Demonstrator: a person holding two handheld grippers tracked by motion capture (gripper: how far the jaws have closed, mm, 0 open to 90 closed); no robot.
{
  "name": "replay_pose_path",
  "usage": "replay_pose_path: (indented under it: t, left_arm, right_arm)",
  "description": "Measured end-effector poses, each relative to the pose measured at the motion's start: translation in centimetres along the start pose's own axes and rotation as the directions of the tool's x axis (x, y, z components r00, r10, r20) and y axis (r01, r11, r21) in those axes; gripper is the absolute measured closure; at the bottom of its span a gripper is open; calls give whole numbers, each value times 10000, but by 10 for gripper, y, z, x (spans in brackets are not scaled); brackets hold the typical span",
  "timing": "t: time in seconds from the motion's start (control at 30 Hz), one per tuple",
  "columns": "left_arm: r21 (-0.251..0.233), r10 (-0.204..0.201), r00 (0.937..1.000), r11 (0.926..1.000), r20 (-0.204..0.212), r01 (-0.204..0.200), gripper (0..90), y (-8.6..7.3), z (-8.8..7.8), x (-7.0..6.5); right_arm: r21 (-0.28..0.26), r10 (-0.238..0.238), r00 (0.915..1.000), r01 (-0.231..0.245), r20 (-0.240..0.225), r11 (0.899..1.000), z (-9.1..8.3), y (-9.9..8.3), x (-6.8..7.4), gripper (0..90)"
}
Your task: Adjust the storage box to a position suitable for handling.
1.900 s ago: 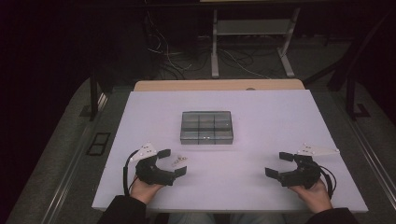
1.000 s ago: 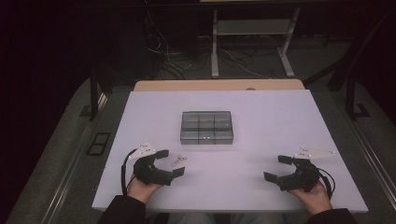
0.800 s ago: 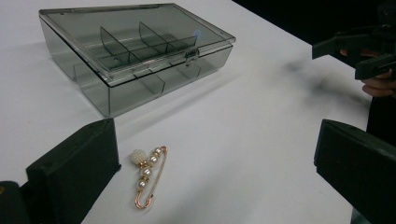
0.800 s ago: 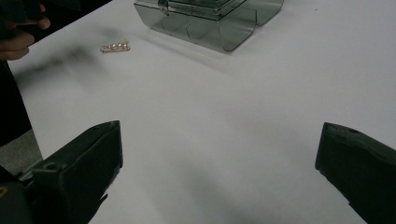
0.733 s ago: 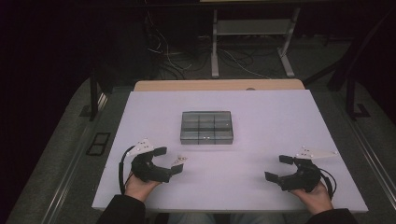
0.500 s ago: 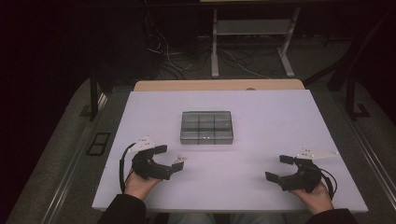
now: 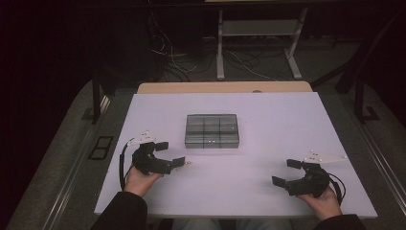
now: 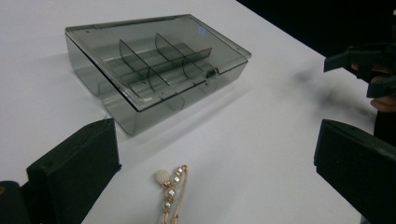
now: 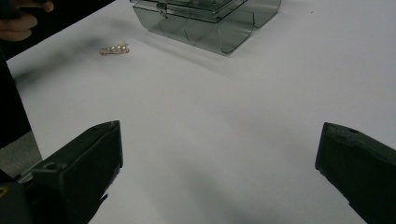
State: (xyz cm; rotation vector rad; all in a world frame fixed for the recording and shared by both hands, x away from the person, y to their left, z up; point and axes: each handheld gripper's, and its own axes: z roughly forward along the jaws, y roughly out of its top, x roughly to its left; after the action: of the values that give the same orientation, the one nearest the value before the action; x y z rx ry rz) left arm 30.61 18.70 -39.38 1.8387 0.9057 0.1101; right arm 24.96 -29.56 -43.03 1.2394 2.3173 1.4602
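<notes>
Left gripper (image 8: 215, 154), jaws spread wide, with a pearl brooch (image 8: 172, 189) lying between them; box (image 8: 156, 65) just beyond. Right gripper (image 9: 219, 172) also spread.

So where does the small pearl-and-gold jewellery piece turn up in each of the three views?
High view: the jewellery piece lies on the table just off the left claw, left of centre.
Left gripper view: bottom centre, between the open jaws.
Right gripper view: upper left, lying apart from the box.
Shared landmark: the closed smoky compartment box.
</notes>
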Motion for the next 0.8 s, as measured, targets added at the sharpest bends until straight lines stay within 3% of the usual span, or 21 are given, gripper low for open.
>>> replay_pose_path:
  t: [0.4, 0.8]
  left_arm:
    - [111, -122, 9999, 9999, -59, 123, 0, 15, 4, 17]
    - [301, -74, 9999, 9995, -147, 78, 0, 32, 8, 24]
  right_arm:
    - [433, -128, 9999, 125, 69, 9990, 3, 12, 1, 5]
    - [499, -358, 9993, 353, 98, 9981, 6, 43, -7, 5]
